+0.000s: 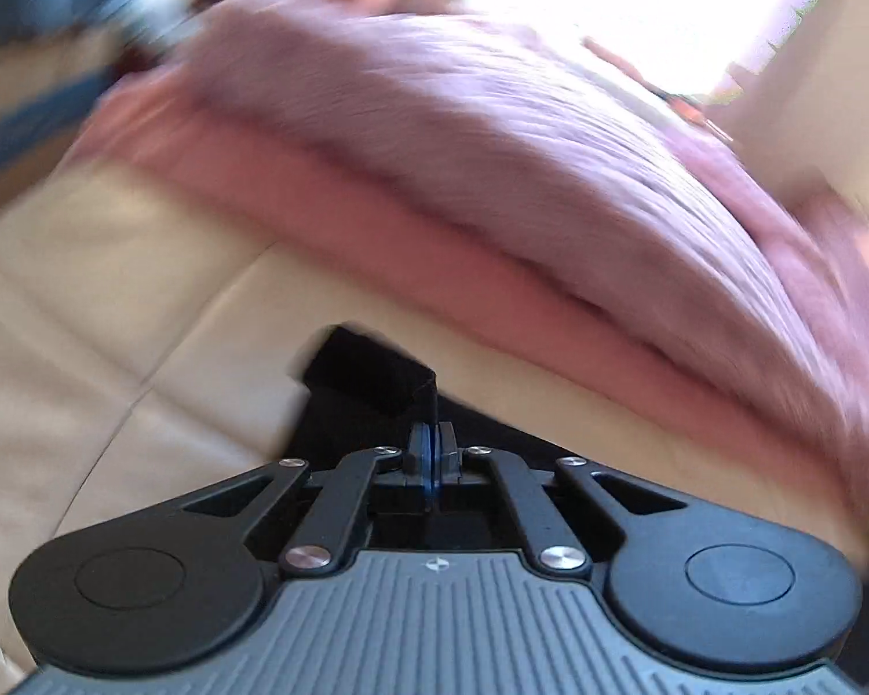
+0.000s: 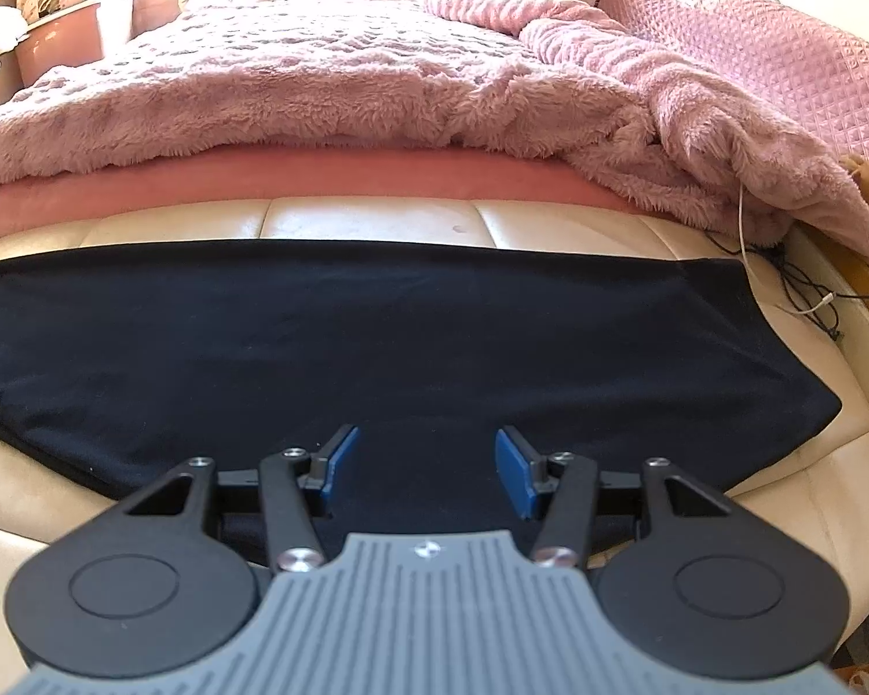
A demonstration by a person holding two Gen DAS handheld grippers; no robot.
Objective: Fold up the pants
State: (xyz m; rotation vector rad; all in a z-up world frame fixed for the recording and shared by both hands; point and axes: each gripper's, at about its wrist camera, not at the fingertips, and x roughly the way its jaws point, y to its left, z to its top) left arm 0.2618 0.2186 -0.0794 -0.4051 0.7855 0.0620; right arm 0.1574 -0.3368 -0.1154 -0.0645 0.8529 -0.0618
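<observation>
Here, left tool clamped on a raised fold of the black pants at lower centre, right tool spread wide, gripping nothing, pants flat across mid-frame on the cream bench, directly beyond and beneath its fingers, pink blanket above.

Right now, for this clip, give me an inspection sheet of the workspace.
Surface: cream bench, seamed.
Job's things: black pants spread flat on the bench; one end lifted.
Clutter: nothing seen on the bench except cables.
Grippers: left gripper shut on pants; right gripper open over pants.
Cables: white cable and dark cables at the bench's right end.
Surroundings: pink blanket, quilted cushion, bin.
</observation>
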